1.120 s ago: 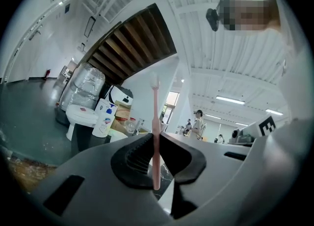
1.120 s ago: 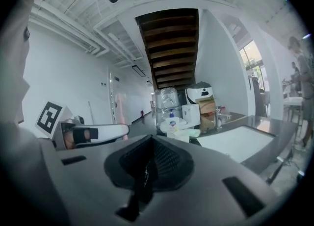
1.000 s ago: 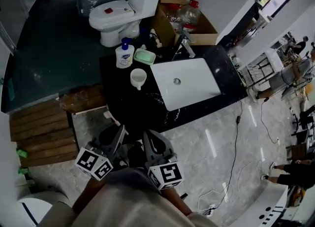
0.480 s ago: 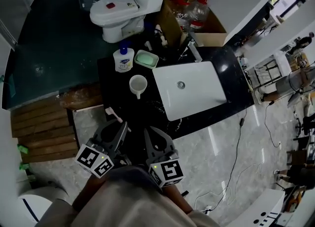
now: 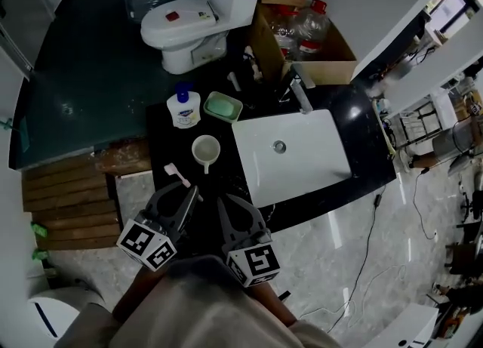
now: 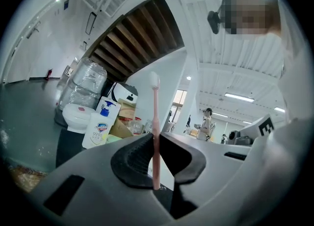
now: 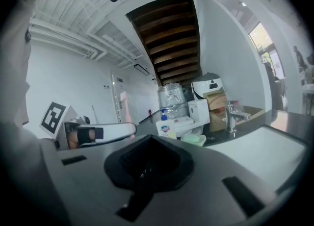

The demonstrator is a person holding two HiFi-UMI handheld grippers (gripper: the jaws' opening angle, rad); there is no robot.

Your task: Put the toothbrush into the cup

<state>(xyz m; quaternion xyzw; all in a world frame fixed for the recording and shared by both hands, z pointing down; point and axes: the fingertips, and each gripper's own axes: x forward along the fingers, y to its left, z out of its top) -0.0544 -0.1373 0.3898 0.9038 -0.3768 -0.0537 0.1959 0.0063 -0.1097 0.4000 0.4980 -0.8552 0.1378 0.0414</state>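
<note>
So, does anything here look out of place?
Nothing looks spilled or broken. The one oddity: an open cardboard box holding big plastic bottles, sitting behind the faucet beside the toilet, unusual for a bathroom setup.

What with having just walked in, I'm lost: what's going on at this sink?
A person holds a gripper in each hand. The left gripper is shut on a pink toothbrush, bristles up. The right gripper is shut, with nothing in it. The white cup stands on the black counter beside the sink; the toothbrush isn't in it yet.
</note>
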